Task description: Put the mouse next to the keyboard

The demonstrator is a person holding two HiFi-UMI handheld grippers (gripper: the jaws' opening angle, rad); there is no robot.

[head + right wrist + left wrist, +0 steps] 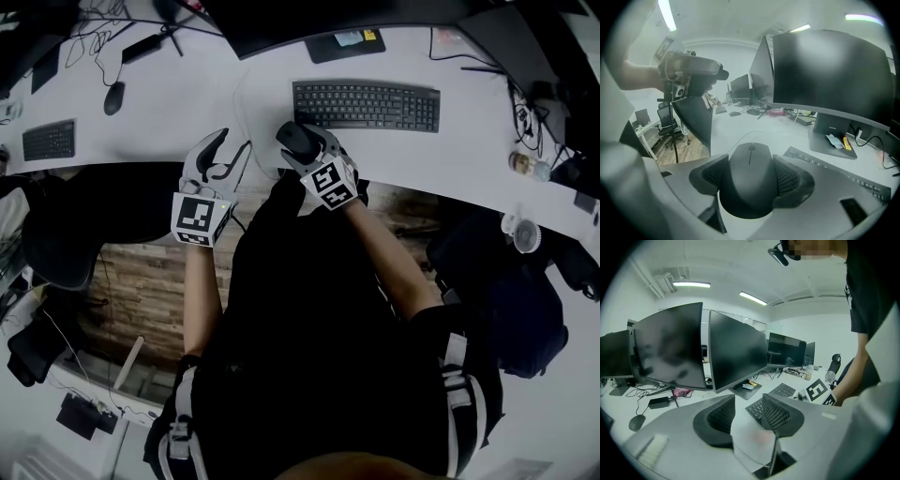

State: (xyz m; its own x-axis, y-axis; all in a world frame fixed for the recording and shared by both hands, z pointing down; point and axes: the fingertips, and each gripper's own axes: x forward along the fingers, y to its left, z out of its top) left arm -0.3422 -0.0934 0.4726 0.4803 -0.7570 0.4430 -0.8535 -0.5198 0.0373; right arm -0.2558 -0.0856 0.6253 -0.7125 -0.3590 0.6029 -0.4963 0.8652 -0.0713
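Note:
A black mouse (292, 138) is lifted above the white desk (187, 103), just off the left end of the black keyboard (366, 105). My right gripper (300, 142) is shut on it; in the right gripper view both pads press the sides of the mouse (750, 185), and the keyboard (843, 174) runs off to the right. My left gripper (223, 150) hovers over the desk's near edge, left of the mouse. In the left gripper view its jaws stand open and empty (747, 406), with the keyboard (783, 390) beyond them.
A second mouse (113, 97) and a small keyboard (49, 141) lie on the desk at the left, among cables. A monitor base (347, 42) stands behind the keyboard. Large monitors (736, 350) line the desk's far side. A dark office chair (66, 230) sits at the left.

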